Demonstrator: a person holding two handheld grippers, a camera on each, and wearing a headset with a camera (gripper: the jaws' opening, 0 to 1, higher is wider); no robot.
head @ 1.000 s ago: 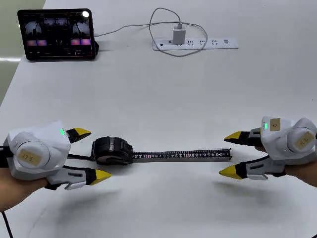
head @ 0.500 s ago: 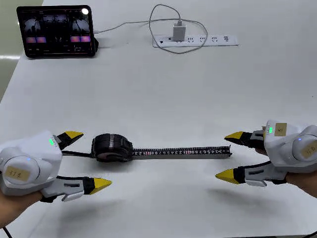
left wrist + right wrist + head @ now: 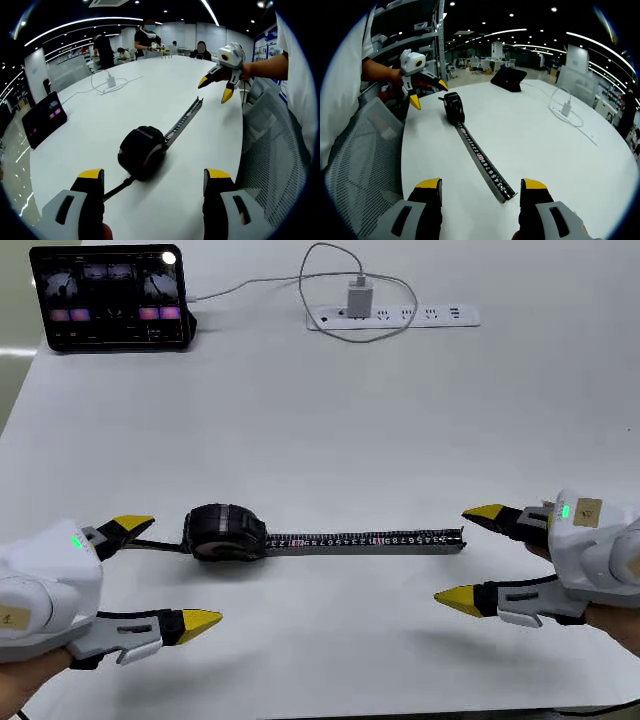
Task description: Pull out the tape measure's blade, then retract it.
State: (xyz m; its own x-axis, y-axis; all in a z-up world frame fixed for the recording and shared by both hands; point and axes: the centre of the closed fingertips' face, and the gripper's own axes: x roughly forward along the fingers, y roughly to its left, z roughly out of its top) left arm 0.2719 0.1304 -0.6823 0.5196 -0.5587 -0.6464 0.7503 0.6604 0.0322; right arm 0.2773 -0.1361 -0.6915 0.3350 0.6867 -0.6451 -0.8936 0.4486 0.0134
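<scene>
Drawn back since one second ago: left gripper, earlier with its jaw tips alongside the end of the case, now clear of it at 8 o'clock. Eased off slightly too: right gripper, toward 3 o'clock from the blade tip. No visible change in blade extension.

Case position: flat on the white table, left of centre in the head view, touched by neither gripper. Blade out of the case toward 3 o'clock, lying straight along the table, printed scale facing up, hook end just short of the right gripper. Thin dark strap trailing from the case toward 9 o'clock, passing under the upper left jaw.

Left gripper state: jaws spread wide, holding nothing — case centred ahead between them in the left gripper view, apart from both tips.

Right gripper state: jaws spread wide, holding nothing — blade tip between the two yellow tips in the right gripper view, no contact.

Far edge of the table: tablet at 11 o'clock, screen lit; power strip at 12 to 1 o'clock with a white charger plugged in and a looped cable.
</scene>
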